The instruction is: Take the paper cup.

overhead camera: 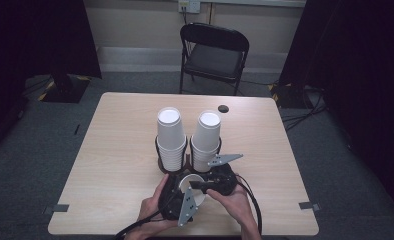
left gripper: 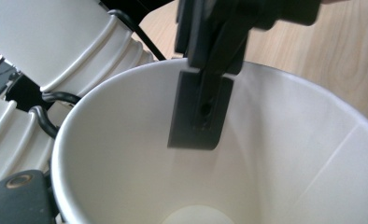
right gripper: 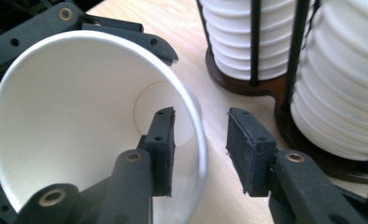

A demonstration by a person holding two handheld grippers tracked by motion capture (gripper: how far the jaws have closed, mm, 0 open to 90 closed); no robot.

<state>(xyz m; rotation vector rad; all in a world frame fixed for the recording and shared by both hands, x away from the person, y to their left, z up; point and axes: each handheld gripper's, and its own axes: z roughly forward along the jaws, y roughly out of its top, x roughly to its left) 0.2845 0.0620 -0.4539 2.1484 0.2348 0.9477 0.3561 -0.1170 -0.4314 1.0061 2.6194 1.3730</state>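
On my left, my left gripper (overhead camera: 177, 197) wraps its jaws around the outside of a single white paper cup (overhead camera: 192, 187), holding it tipped over near my edge of the table (overhead camera: 115, 150), its mouth turned toward my other hand. The left gripper view looks straight into that cup (left gripper: 266, 154): white wall all round, the pale bottom disc low in the frame, and one black pad of my other gripper hanging inside the rim. So the left jaws stand wide and are grasping the cup. Moving to the middle, my right gripper (overhead camera: 197, 186) meets the cup from the right, and in the right gripper view I see its jaws (right gripper: 201, 149) astride the cup's rim (right gripper: 79, 126), one pad inside, the other outside over bare wood. There is a clear gap between the pads and the paper wall, so this gripper is released, gripping nothing. Just beyond, two tall stacks of white cups (overhead camera: 171, 140) stand upright in a dark wire holder (overhead camera: 189, 150), side by side at mid-table. Further right in the right gripper view, the holder's brown base (right gripper: 247, 84) sits close to my outer pad, not touching it.
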